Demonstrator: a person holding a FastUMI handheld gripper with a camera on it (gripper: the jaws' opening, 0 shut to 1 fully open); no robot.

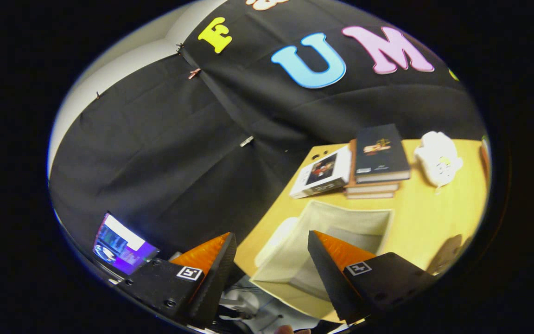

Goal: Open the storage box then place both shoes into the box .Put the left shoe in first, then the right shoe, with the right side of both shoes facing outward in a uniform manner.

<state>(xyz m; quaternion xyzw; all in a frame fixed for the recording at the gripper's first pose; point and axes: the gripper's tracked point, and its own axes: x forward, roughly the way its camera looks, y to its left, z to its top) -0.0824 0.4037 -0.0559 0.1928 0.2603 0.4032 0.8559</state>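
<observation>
The wooden desk (429, 218) carries an open storage box (295, 260) at its near edge. Stacked books (373, 162) and a white toy (438, 157) lie along the far edge.

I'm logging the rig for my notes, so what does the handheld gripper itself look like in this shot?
The gripper has two wedge-shaped fingers that taper forward to narrow tips, their facing surfaces ribbed. Each sits on a dark, blocky mount with visible screws. Each mount carries a small square black-and-white marker near the finger's base. The jaws stand apart with nothing between them. No cable on it is visible.
</observation>
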